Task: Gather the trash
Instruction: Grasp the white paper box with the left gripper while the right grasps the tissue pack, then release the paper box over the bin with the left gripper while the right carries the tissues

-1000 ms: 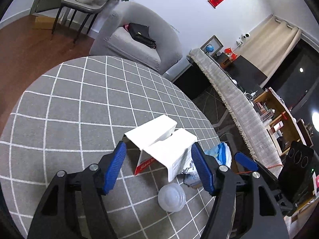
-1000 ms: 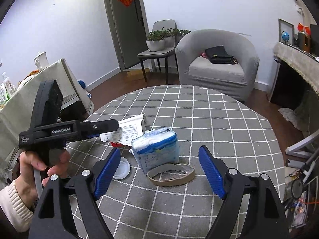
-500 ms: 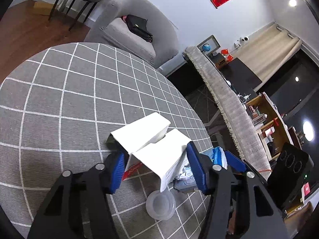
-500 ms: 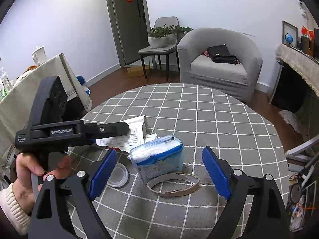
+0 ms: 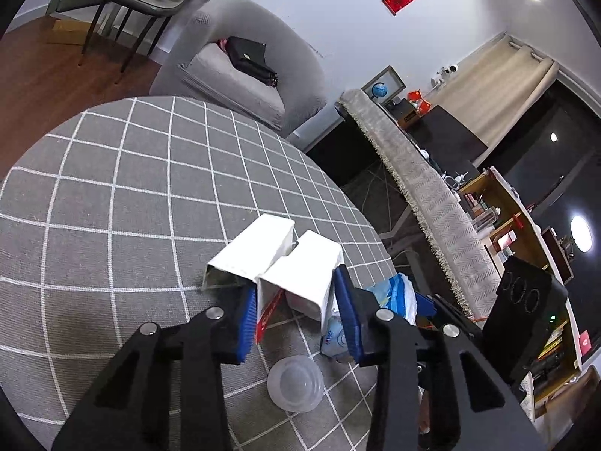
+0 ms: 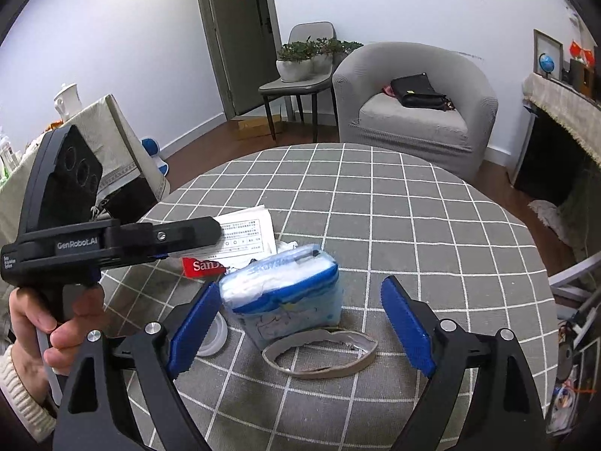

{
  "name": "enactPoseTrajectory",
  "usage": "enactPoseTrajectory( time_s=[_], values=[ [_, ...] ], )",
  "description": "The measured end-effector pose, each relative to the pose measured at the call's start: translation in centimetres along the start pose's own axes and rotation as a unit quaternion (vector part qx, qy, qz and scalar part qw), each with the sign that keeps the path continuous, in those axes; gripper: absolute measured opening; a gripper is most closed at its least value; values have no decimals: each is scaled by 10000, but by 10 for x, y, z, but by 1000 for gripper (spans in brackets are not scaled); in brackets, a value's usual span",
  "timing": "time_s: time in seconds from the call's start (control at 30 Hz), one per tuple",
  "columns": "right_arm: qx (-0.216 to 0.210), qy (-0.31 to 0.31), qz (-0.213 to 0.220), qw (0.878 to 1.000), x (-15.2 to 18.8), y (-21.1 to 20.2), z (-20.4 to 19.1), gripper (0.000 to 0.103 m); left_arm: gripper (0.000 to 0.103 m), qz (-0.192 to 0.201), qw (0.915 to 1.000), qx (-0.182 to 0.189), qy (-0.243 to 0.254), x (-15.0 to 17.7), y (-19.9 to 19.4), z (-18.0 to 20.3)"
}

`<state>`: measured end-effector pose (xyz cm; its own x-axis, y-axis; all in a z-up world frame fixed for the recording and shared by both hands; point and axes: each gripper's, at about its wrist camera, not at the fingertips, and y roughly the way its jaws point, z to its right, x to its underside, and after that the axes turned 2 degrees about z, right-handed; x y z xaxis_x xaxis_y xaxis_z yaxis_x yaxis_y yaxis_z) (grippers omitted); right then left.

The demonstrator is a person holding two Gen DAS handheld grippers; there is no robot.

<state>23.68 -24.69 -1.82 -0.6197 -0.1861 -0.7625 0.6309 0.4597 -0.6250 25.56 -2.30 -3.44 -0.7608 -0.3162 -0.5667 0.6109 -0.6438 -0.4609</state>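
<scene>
A white folded cardboard package (image 5: pixel 296 267) with a red label lies on the grey checked tablecloth (image 5: pixel 112 195). My left gripper (image 5: pixel 296 312) is shut on its near end; it also shows in the right wrist view (image 6: pixel 240 233). A blue and white tissue pack (image 6: pixel 285 297) sits in front of my right gripper (image 6: pixel 300 327), which is open and empty just short of it. A torn cardboard ring (image 6: pixel 319 353) lies below the pack. A clear plastic lid (image 5: pixel 295 383) lies beneath my left gripper.
The round table's far edge drops off towards a grey armchair (image 6: pixel 413 105) and a chair with plants (image 6: pixel 311 64). A draped cabinet (image 5: pixel 432 203) stands to the right of the table.
My left gripper moved forward and closed its blue fingers on the white package. My right gripper crept closer to the tissue pack and stayed open.
</scene>
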Motion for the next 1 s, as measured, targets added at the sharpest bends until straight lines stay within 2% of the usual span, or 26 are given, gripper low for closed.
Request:
enactPoseTrajectory(
  time_s=[0.3, 0.43, 0.7, 1.0],
  values=[
    [-105, -77, 12, 9999, -4, 9, -7, 87, 34, 84, 10000, 20, 27, -1, -8, -2],
    [-12, -201, -59, 9998, -4, 11, -9, 71, 33, 130, 9999, 20, 29, -2, -13, -2],
    [-66, 12, 32, 10000, -10, 6, -1, 53, 32, 206, 9997, -84, 127, -5, -25, -5],
    [-80, 103, 176, 9998, -19, -2, -9, 50, 31, 349, 9990, -216, 166, -9, -48, -10]
  ],
)
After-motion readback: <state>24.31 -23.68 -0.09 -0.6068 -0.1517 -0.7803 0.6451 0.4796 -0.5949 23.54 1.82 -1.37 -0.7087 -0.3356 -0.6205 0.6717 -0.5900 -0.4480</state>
